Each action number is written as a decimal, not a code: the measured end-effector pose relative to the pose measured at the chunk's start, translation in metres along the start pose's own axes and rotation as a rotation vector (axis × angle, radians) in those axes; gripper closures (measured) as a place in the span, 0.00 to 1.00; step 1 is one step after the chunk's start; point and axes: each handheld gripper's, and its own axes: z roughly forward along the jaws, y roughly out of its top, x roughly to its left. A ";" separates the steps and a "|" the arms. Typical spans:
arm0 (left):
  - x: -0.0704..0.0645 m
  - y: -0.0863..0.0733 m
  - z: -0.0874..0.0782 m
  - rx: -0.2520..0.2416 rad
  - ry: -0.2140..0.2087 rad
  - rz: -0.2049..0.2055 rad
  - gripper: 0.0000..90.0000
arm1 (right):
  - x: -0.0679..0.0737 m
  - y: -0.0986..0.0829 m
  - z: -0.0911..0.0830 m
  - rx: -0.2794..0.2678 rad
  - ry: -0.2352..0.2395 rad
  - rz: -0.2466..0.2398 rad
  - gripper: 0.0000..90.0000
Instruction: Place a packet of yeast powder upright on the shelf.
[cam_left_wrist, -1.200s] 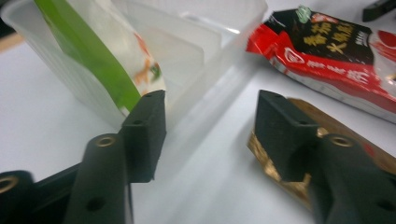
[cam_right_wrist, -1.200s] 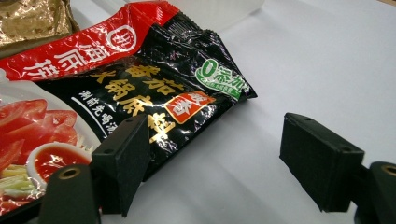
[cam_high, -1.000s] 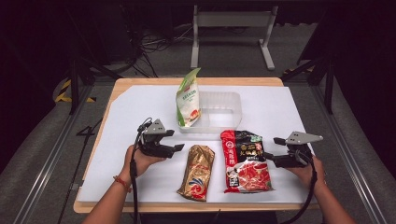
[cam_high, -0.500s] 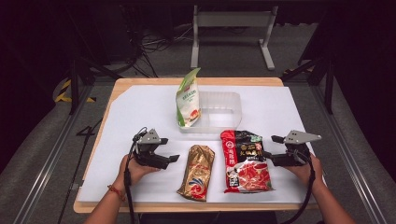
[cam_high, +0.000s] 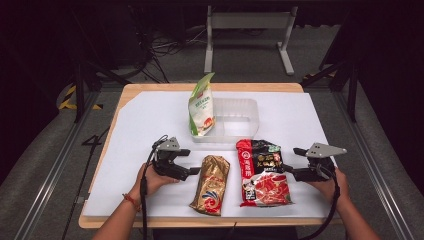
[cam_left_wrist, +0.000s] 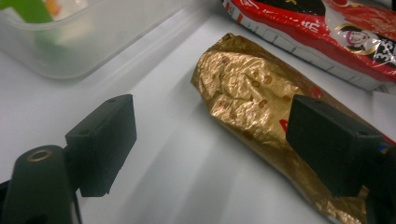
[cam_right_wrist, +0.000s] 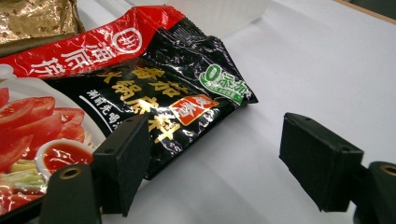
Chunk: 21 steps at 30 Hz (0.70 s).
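Note:
A gold foil packet lies near the front of the white table cover, and a red and black sauce packet lies to its right. My left gripper is open just left of the gold packet's top end. In the left gripper view the gold packet runs under the right jaw, and the left gripper holds nothing. My right gripper is open at the sauce packet's right edge. In the right gripper view its left jaw overlaps the sauce packet, and the right gripper is empty.
A clear plastic container stands behind the packets with a green and white pouch upright in its left end. The white cover stretches bare to the left and right. Beyond the wooden table edge are a metal frame and cables.
My left gripper has dropped slightly toward the front edge and drawn closer to the gold packet. The right gripper has barely moved. Both stay open.

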 end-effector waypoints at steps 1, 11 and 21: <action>0.000 0.002 0.002 -0.001 -0.012 -0.002 0.18 | 0.000 -0.001 -0.001 -0.001 -0.002 0.002 0.28; 0.003 0.024 0.037 0.019 -0.089 -0.015 0.19 | 0.001 -0.007 -0.010 0.006 -0.022 0.011 0.28; 0.013 0.029 0.058 0.083 -0.113 -0.042 0.20 | 0.000 -0.014 -0.018 0.000 -0.027 0.031 0.27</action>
